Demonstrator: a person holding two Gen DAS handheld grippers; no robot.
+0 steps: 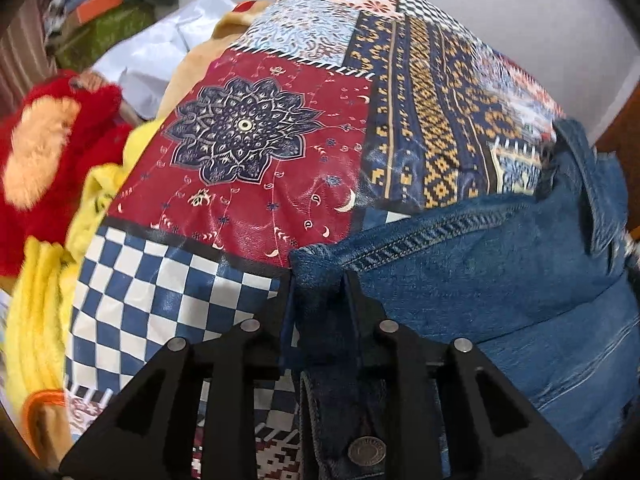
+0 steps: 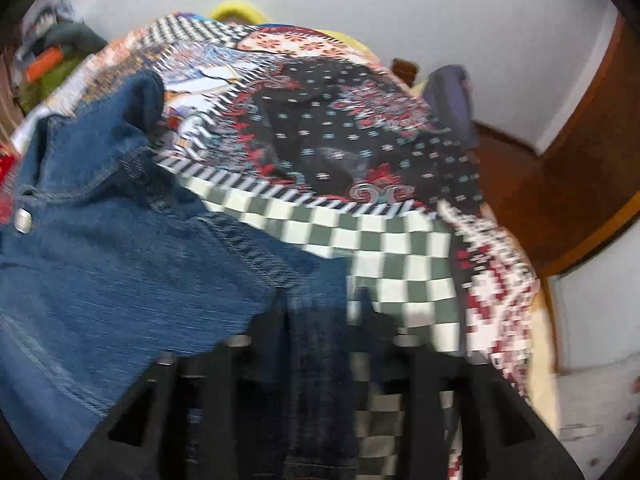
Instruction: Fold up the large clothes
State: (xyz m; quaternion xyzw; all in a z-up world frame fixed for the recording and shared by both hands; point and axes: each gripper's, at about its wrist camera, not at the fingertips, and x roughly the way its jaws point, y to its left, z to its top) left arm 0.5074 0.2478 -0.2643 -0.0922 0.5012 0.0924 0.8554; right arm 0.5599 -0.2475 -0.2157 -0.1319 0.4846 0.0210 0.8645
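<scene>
Where the two black fingers of the left gripper (image 1: 320, 280) meet, they are clamped on a corner of the blue denim jacket (image 1: 500, 280), the cloth bunched between the tips. A metal snap button (image 1: 366, 452) shows on the denim strip hanging below the fingers. From that grip the jacket spreads away to the right, its stitched seam running across and a collar fold raised at the far right. It lies on a patchwork quilt (image 1: 260, 152) with a red panel bearing a dark mandala, blue-and-white checks and blue-and-gold bands. Left of the quilt sit a yellow fleece (image 1: 44, 292), a red fuzzy garment (image 1: 68, 140) and a white cloth (image 1: 160, 64). Right wrist view is blurred: the right gripper (image 2: 320, 304) likewise pinches an edge of the denim jacket (image 2: 112, 264), the fabric running down between its fingers. The jacket fans out to the left there, with a silver button (image 2: 23, 220) near the left edge. Beyond it the quilt (image 2: 360, 240) shows green-and-white checks and a dark flowered panel, with a pale wall (image 2: 400, 12) and wooden trim (image 2: 568, 152) behind.
</scene>
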